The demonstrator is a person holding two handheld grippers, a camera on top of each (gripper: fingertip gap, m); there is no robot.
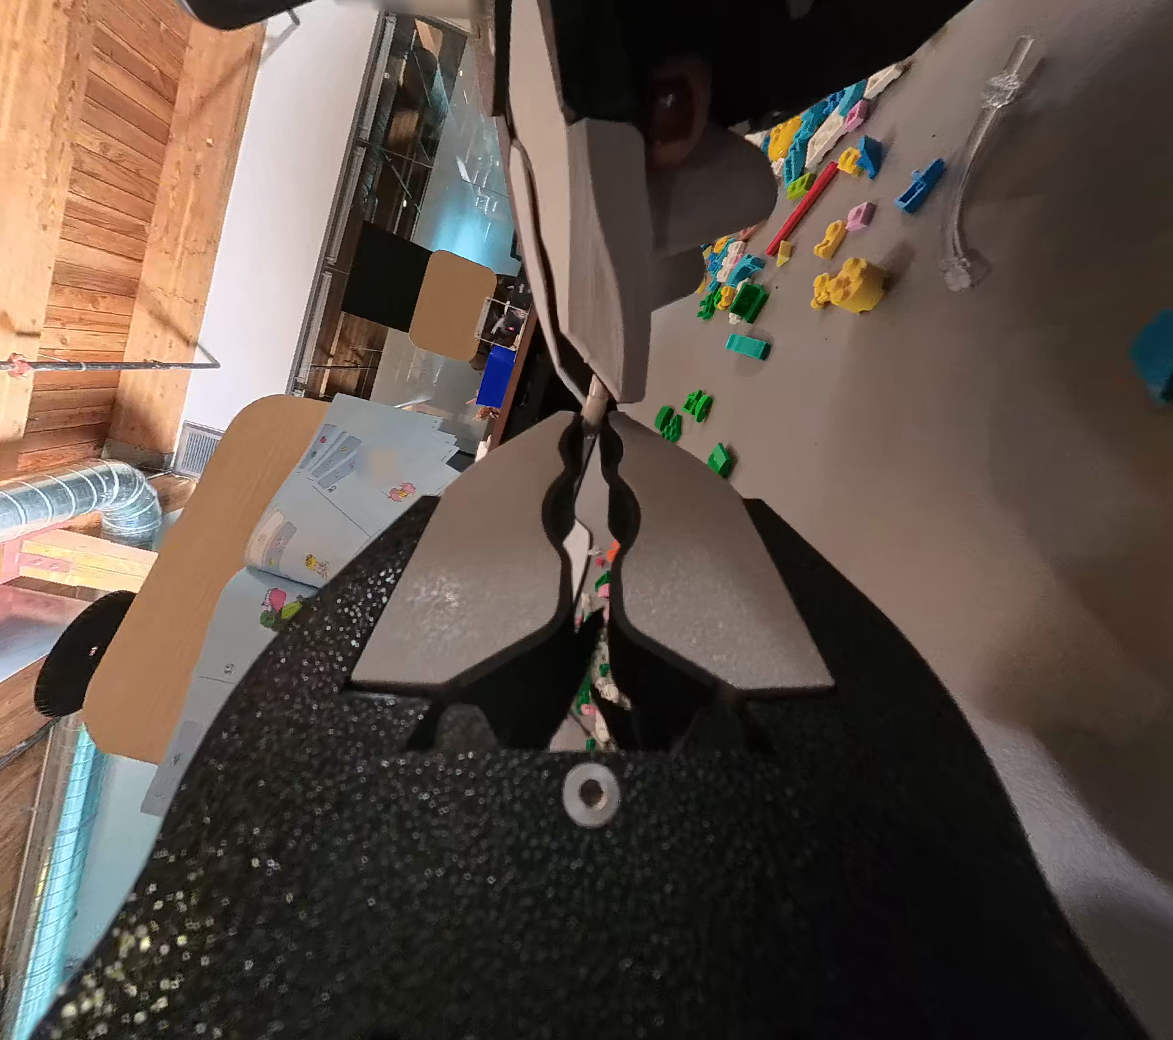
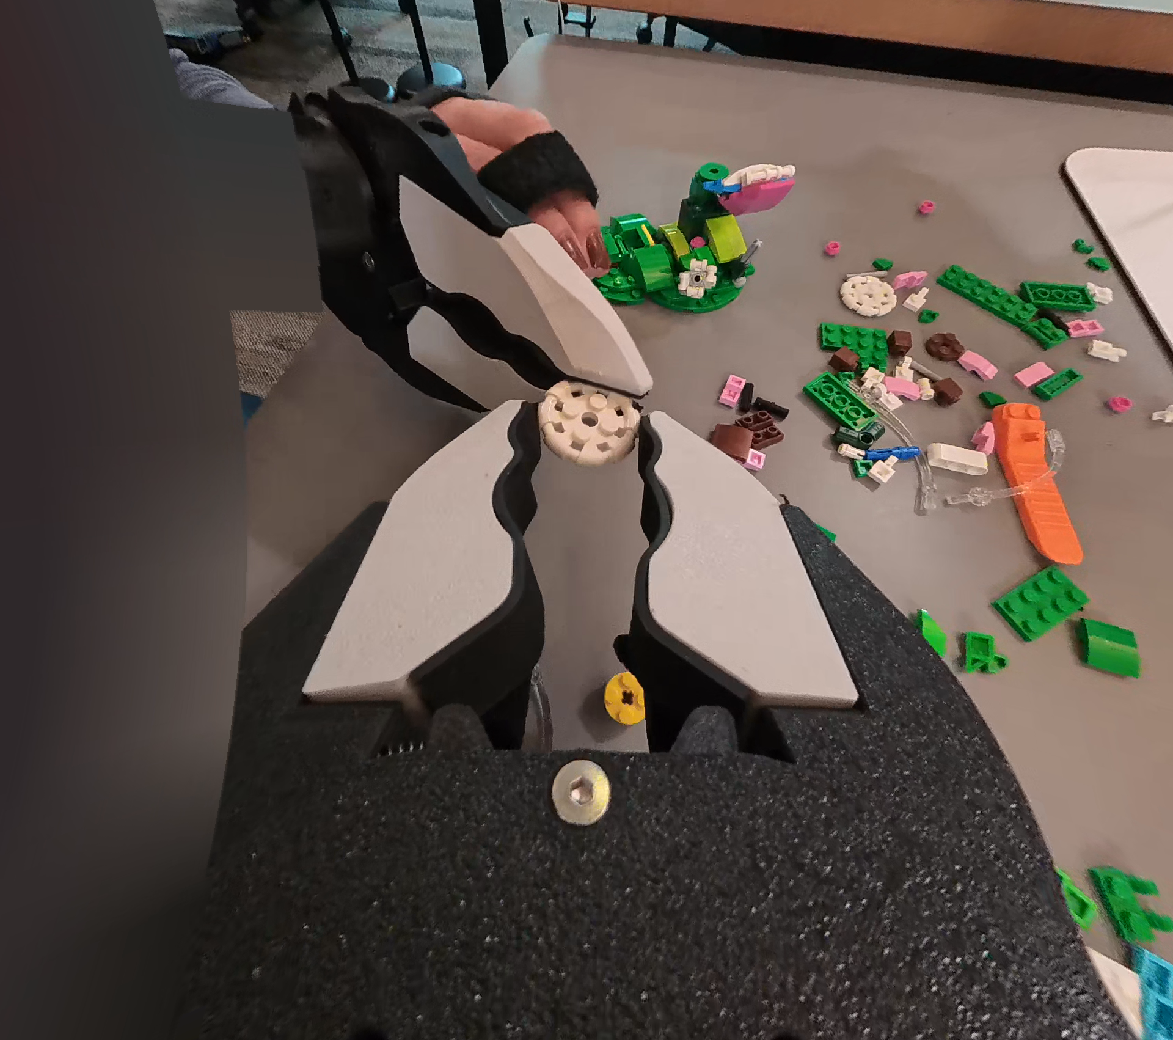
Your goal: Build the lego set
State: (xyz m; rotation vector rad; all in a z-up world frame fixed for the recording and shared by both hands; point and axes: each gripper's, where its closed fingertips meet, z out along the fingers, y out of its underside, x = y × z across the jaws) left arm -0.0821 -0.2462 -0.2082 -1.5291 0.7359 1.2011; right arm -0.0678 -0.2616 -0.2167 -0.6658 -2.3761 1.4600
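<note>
Left wrist view: camera rolled on its side, grey table (image 1: 888,565) running up the right. The left gripper (image 1: 593,428) has its fingers drawn nearly together, pinching the edge of a thin cream piece (image 1: 595,397). The right gripper (image 1: 609,273) comes in from above, its tips meeting the same piece. Loose bricks (image 1: 825,222) lie scattered beyond; an instruction booklet (image 1: 355,476) lies at left.

Right wrist view: the right gripper (image 2: 587,425) is level, its fingers clamped on the sides of a round cream plate (image 2: 588,430) held above the table (image 2: 698,133). The left gripper (image 2: 628,384) slants down from upper left, its tips on the plate's top rim, a hand (image 2: 508,146) strapped to it. A green model (image 2: 685,248) stands behind, with loose pieces (image 2: 920,374) and an orange separator (image 2: 1034,482) to the right.
</note>
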